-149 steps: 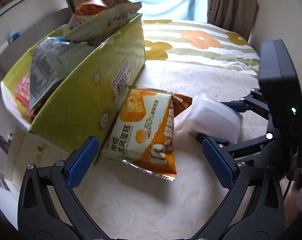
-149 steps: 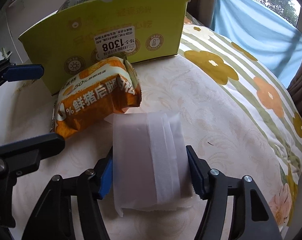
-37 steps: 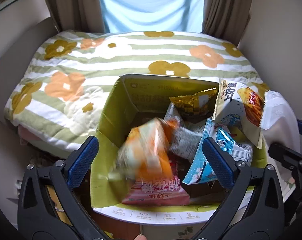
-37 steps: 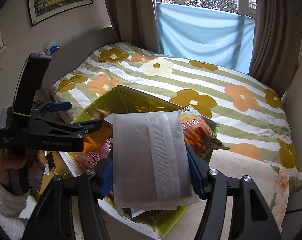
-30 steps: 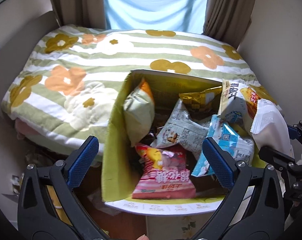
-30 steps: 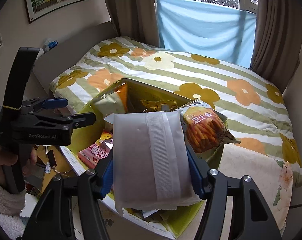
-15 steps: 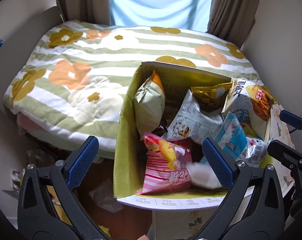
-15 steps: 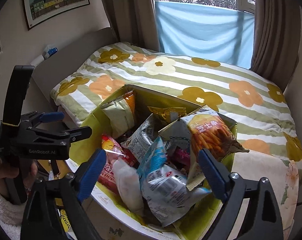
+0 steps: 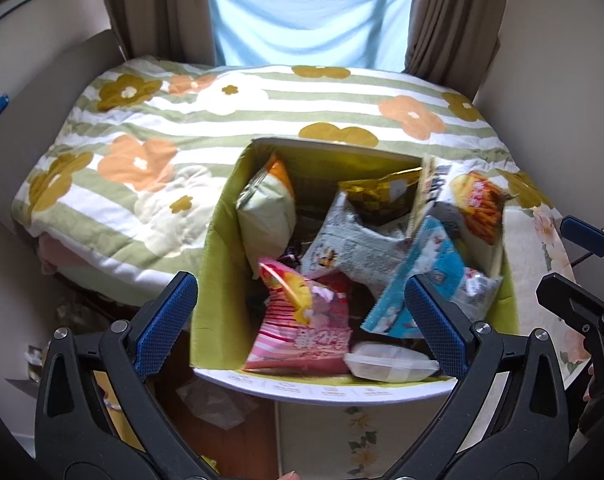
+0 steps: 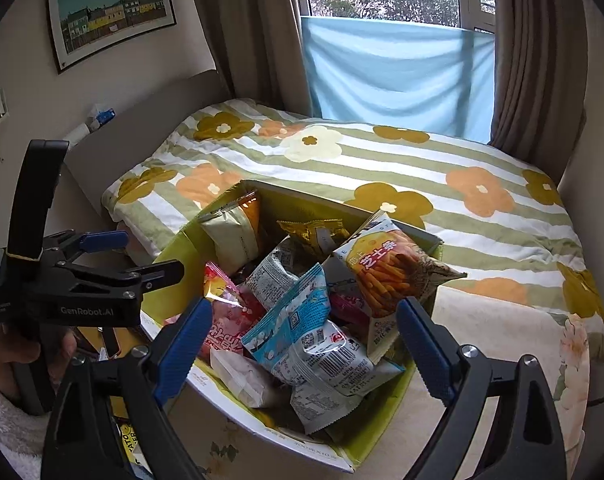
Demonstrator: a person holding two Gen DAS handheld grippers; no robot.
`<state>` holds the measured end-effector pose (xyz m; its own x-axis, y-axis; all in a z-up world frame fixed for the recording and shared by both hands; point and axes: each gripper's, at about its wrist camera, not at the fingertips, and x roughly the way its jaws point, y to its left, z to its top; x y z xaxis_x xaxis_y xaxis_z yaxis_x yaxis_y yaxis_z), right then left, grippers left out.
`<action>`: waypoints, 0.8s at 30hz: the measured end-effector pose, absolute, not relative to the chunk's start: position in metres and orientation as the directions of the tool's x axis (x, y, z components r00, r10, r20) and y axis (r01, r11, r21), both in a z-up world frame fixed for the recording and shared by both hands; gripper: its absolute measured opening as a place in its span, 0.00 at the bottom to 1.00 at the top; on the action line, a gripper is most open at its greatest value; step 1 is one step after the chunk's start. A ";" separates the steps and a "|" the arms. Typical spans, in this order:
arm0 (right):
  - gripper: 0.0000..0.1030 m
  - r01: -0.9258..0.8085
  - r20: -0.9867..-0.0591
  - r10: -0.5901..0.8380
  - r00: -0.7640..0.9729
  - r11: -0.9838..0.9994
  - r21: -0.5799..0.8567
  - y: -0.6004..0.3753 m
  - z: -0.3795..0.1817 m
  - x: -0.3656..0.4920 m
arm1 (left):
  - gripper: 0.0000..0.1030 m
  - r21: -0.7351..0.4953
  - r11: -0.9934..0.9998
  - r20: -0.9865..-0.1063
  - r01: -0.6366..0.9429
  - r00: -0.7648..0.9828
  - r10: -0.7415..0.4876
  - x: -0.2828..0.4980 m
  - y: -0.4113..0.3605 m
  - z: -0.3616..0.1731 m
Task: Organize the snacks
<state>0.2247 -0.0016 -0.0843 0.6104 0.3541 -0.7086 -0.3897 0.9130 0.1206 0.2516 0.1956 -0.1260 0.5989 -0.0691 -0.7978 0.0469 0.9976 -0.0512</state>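
The right gripper (image 10: 298, 344) hangs over the green snack box (image 10: 170, 256) with its jaws spread wide and nothing between the pads; the left gripper (image 9: 302, 312) beside it is likewise wide open and empty. The white packet (image 10: 244, 378) lies inside the box, just below and ahead of the right jaws' left pad, wedged against the near wall next to the pink bag (image 9: 302, 336). Between the right jaws sits the blue-and-white bag (image 10: 302, 328); past their right pad the cheese-stick bag (image 10: 386, 276) stands tall, its top well above the box rim.

The box looks crowded (bags lean on one another rather than lie flat), and it appears to sit at the edge of the worktop (image 9: 550, 248), its near wall seeming to jut out past it. The likely trouble: a jaw snagging a leaning bag on the way out could drag it over the rim, and the tall cheese-stick bag could topple onto the bed (image 10: 382, 160) if bumped. A downward push on the near wall might tip the whole box toward the floor.
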 end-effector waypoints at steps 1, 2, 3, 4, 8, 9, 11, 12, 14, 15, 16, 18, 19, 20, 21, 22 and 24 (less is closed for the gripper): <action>0.89 -0.387 -0.699 0.351 0.622 0.915 0.115 -0.009 -0.079 0.220 | 1.00 -0.051 0.997 -0.790 0.051 0.609 -0.071 0.248 0.189 -0.120; 0.89 -0.385 -0.692 0.349 0.632 0.916 0.110 -0.014 -0.075 0.217 | 1.00 -0.051 0.997 -0.780 0.055 0.621 -0.074 0.243 0.181 -0.113; 0.89 -0.380 -0.684 0.346 0.643 0.919 0.108 -0.023 -0.069 0.212 | 1.00 -0.051 0.997 -0.772 0.061 0.631 -0.078 0.238 0.174 -0.107; 0.89 -0.374 -0.677 0.343 0.652 0.921 0.107 -0.031 -0.064 0.207 | 1.00 -0.053 0.996 -0.760 0.069 0.645 -0.085 0.233 0.166 -0.100; 0.89 -0.334 -0.644 0.312 0.698 0.938 0.093 -0.065 -0.041 0.183 | 1.00 -0.066 0.992 -0.707 0.103 0.697 -0.120 0.206 0.131 -0.070; 0.89 -0.318 -0.637 0.298 0.711 0.944 0.087 -0.075 -0.035 0.176 | 1.00 -0.073 0.991 -0.694 0.113 0.708 -0.132 0.198 0.122 -0.063; 0.89 -0.270 -0.623 0.242 0.744 0.962 0.052 -0.093 -0.024 0.160 | 1.00 -0.080 0.989 -0.666 0.127 0.731 -0.148 0.181 0.106 -0.049; 0.89 -0.246 -0.612 0.219 0.760 0.968 0.040 -0.103 -0.018 0.152 | 1.00 -0.081 0.988 -0.651 0.130 0.744 -0.152 0.172 0.099 -0.043; 0.89 -0.205 -0.594 0.189 0.782 0.978 0.041 -0.123 -0.009 0.135 | 1.00 -0.085 0.987 -0.621 0.136 0.767 -0.159 0.153 0.083 -0.031; 0.89 -0.183 -0.586 0.168 0.792 0.983 0.035 -0.131 -0.005 0.126 | 1.00 -0.089 0.987 -0.608 0.137 0.777 -0.163 0.143 0.076 -0.026; 0.89 -0.160 -0.578 0.144 0.803 0.987 0.024 -0.138 -0.001 0.117 | 1.00 -0.092 0.986 -0.595 0.138 0.786 -0.166 0.133 0.069 -0.021; 0.89 -0.131 -0.565 0.112 0.817 0.991 0.006 -0.149 0.005 0.101 | 1.00 -0.091 0.985 -0.572 0.145 0.802 -0.171 0.114 0.057 -0.013; 0.89 -0.120 -0.558 0.099 0.824 0.993 0.000 -0.154 0.008 0.092 | 1.00 -0.087 0.986 -0.560 0.145 0.812 -0.168 0.104 0.051 -0.010; 0.89 -0.114 -0.551 0.092 0.829 0.994 -0.005 -0.157 0.009 0.085 | 1.00 -0.083 0.986 -0.546 0.144 0.821 -0.166 0.094 0.046 -0.006; 0.89 -0.105 -0.543 0.084 0.835 0.994 -0.008 -0.160 0.011 0.078 | 1.00 -0.081 0.986 -0.535 0.143 0.829 -0.164 0.086 0.042 -0.003; 0.89 -0.094 -0.533 0.075 0.843 0.996 -0.007 -0.164 0.013 0.071 | 1.00 -0.079 0.987 -0.523 0.138 0.838 -0.159 0.078 0.038 0.000; 0.89 -0.084 -0.510 0.077 0.857 0.996 0.009 -0.171 0.016 0.058 | 1.00 -0.073 0.989 -0.502 0.126 0.852 -0.145 0.061 0.034 0.003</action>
<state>0.0585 -0.1710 0.0162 0.8569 0.0774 -0.5096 -0.0843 0.9964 0.0095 0.0610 0.0336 0.0032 0.8524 -0.1452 -0.5023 0.1256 0.9894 -0.0729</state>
